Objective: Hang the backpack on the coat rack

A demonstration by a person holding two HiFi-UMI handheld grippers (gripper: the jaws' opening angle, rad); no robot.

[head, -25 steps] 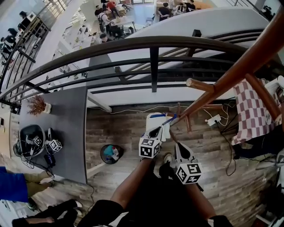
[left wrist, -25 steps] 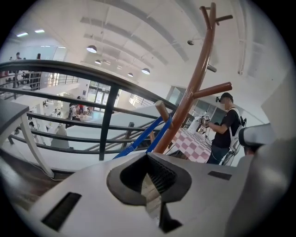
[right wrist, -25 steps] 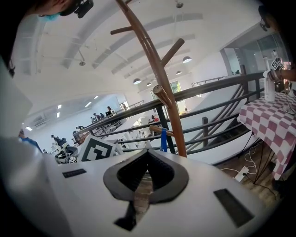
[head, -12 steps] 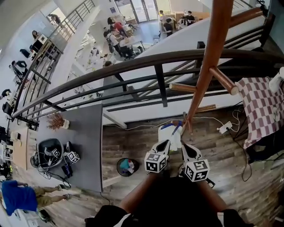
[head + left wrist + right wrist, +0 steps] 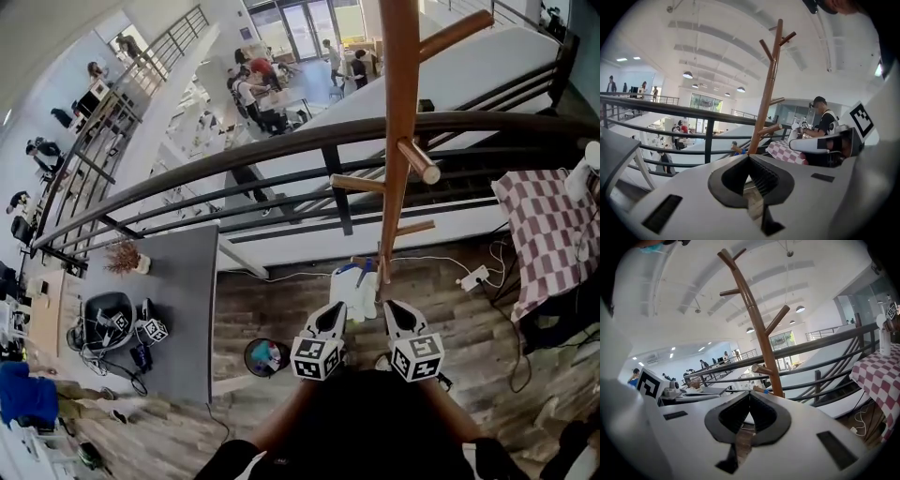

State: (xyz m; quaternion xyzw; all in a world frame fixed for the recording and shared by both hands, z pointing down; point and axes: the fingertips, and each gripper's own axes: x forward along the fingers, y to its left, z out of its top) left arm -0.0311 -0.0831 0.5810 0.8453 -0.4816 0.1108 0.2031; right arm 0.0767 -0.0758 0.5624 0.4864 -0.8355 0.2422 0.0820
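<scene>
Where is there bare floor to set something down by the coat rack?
Bare wood floor lies between the grey table and the backpack, beyond the bin. Right of the coat rack, a power strip and cables crowd it.

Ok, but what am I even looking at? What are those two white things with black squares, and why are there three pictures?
A person holds a tool in each hand: the left gripper and the right gripper. Each works like big tongs with two jaws, and the cubes with black squares are part of them. One picture comes from a camera on the person's head, looking down. The other two come from cameras riding on each gripper, looking along its jaws. Both pairs of jaws are closed with nothing in them. Ahead stands a wooden coat rack by a dark railing. A white backpack with blue bits sits on the wood floor at the rack's foot, not hung up yet.
</scene>
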